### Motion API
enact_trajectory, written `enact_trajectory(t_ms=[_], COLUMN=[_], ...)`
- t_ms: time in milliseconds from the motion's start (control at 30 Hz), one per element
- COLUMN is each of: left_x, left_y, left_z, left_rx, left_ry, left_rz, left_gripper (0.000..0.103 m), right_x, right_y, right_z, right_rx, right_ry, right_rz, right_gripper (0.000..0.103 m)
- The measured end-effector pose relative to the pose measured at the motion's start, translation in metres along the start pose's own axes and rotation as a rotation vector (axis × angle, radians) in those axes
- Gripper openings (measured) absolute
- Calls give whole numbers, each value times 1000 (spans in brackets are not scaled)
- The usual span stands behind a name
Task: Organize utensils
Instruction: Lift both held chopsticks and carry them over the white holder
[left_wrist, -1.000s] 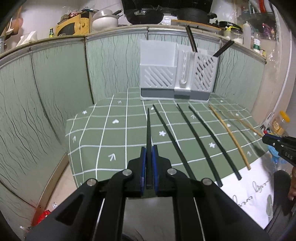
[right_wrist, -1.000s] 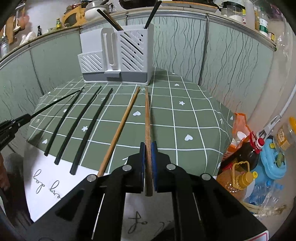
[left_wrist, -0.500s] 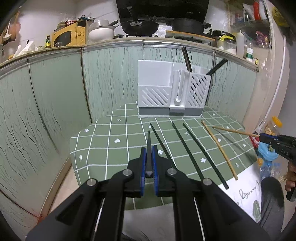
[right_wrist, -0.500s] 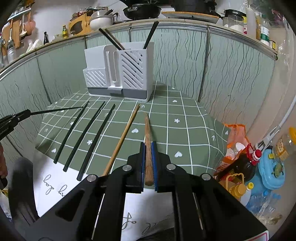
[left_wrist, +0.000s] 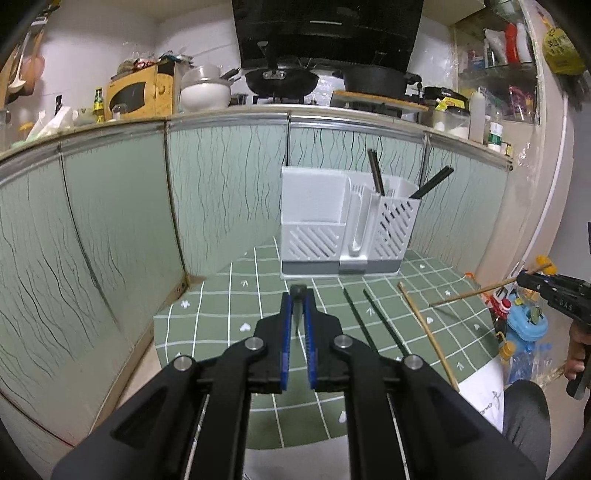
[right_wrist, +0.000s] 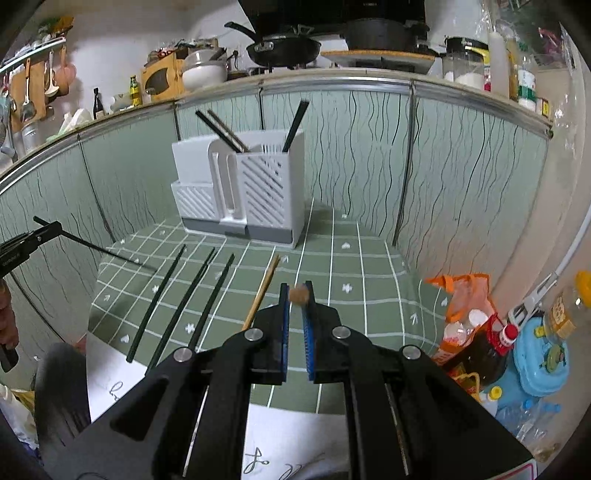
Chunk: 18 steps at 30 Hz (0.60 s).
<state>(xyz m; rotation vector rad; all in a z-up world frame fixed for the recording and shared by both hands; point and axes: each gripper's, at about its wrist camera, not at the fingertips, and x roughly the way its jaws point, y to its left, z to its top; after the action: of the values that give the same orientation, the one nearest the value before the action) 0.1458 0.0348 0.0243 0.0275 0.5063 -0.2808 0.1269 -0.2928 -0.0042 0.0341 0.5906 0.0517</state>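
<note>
My left gripper (left_wrist: 297, 295) is shut on a black chopstick (left_wrist: 297, 291), held end-on above the table; it also shows in the right wrist view (right_wrist: 107, 251). My right gripper (right_wrist: 296, 293) is shut on a wooden chopstick (right_wrist: 298, 294), seen in the left wrist view (left_wrist: 476, 291) lifted off the table. The white utensil holder (left_wrist: 347, 229) stands at the table's back with black chopsticks (right_wrist: 221, 129) in its right compartment. Three black chopsticks (right_wrist: 177, 295) and one wooden chopstick (right_wrist: 264, 288) lie on the green checked tablecloth (right_wrist: 351, 266).
Green panelled counter walls (left_wrist: 110, 229) enclose the table at left and back. Bottles and a blue container (right_wrist: 535, 354) sit on the floor at right. White paper (right_wrist: 288, 435) lies at the table's near edge. Pans and a microwave stand on the counter above.
Both grippers have risen from the table, each lifting its chopstick. The chopsticks now point forward, end-on to the cameras, and the holder looks farther below.
</note>
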Motion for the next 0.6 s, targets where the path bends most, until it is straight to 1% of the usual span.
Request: enact_trajectory(t_ms=[267, 400, 600], left_x=[-6, -9, -6], left_y=[-3, -8, -18], left_z=[18, 27, 40], left_rx=[7, 8, 36], left_ry=[-24, -37, -52], left_rz=[-20, -36, -60], left_gripper=[8, 8, 8], right_x=[-10, -12, -12], right_y=[0, 0, 2], right_z=[21, 30, 45], right_rx=[4, 6, -7], right_ry=[-39, -47, -48], right_rz=[16, 26, 54], right_gripper=[6, 6, 6])
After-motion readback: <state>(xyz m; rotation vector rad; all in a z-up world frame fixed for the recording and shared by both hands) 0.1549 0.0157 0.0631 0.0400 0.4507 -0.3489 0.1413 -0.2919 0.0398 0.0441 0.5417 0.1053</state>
